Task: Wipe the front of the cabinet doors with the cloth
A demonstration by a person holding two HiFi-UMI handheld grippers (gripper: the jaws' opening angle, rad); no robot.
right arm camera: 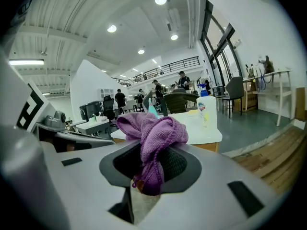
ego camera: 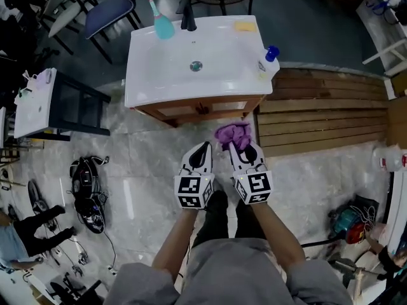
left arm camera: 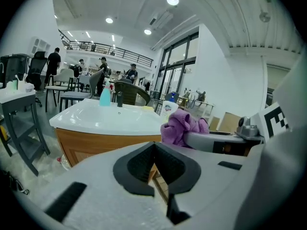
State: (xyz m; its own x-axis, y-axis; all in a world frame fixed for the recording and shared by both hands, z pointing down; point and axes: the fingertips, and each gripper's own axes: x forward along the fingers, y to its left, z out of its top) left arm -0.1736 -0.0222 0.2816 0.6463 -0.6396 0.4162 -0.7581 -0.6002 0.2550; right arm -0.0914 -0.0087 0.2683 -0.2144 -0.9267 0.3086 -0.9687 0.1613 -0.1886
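Below the head camera, the right gripper (ego camera: 239, 147) holds the purple cloth (ego camera: 233, 134) in a bunch at its tip, near the wooden cabinet doors (ego camera: 191, 110) but not yet touching them. The left gripper (ego camera: 203, 150) sits just beside it. The white basin (ego camera: 191, 68) overhangs the doors, so the cloth has to go in low. A hasty rise would likely knock the gripper against the basin's rim, or nudge the white bottle (ego camera: 269, 60) standing at the near right corner.

Along the left gripper's own view, the left gripper (left arm camera: 154, 169) has its jaws closed together with nothing between them. The cloth (left arm camera: 181, 127) shows to its right, and the cabinet front (left arm camera: 96, 145) lies ahead and apart. With the two grippers this near, a sideways wipe could probably bump one into the other.

Along the right gripper's own view, the right gripper (right arm camera: 148, 176) is clamped on a narrow twist of the cloth (right arm camera: 152, 128), and most of the fabric is piled loosely above the jaws. Such a small bite may slip once the cloth drags on the wood. The wad may also roll aside and let the hard jaw tips scrape the door.
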